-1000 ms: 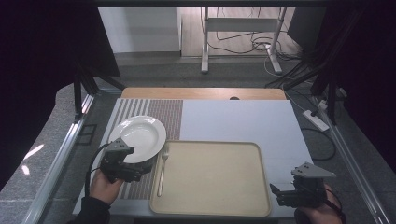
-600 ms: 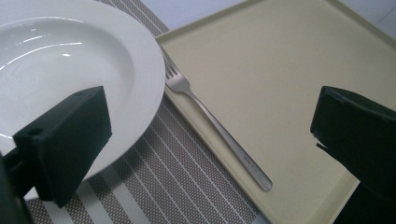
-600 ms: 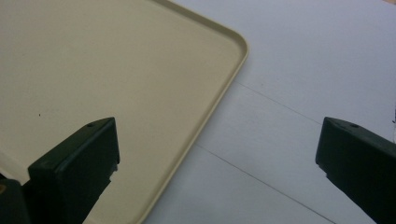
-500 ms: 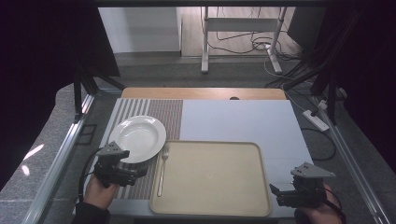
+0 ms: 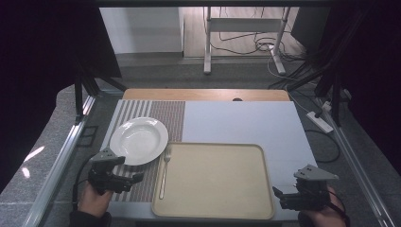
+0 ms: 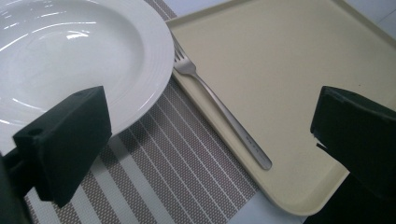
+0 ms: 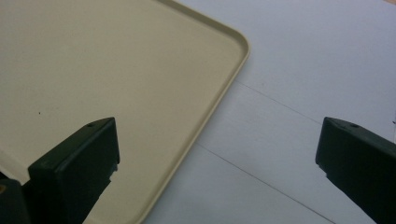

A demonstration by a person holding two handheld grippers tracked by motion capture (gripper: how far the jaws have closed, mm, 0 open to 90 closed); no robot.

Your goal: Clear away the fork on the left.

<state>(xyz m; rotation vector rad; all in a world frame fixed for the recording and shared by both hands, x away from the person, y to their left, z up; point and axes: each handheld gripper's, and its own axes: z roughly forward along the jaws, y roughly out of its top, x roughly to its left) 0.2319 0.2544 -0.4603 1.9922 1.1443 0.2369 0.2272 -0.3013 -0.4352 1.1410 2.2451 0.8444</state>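
Observation:
A white empty plate [image 5: 138, 140] rests on a striped placemat [image 5: 151, 113] at the left. A metal fork [image 5: 164, 171] lies with its tines away from me, along the left rim of an empty beige tray [image 5: 215, 179]. My left gripper [image 5: 134, 178] is open, low over the mat just in front of the plate, and holds nothing. In the left gripper view the plate [image 6: 70, 60], fork [image 6: 219, 109] and tray [image 6: 289, 70] lie ahead of the spread jaws [image 6: 210, 121]. My right gripper [image 5: 279, 195] is open at the tray's front right corner [image 7: 116, 70], jaws [image 7: 217, 154] empty.
A white sheet [image 5: 236, 120] covers the table behind and to the right of the tray. A wooden strip [image 5: 203, 94] runs along the far edge. Metal frame rails [image 5: 61, 161] flank the table. Cables lie on the floor beyond.
My left gripper has drawn back toward me and slightly left, away from the plate's near rim. The right gripper has stayed in place.

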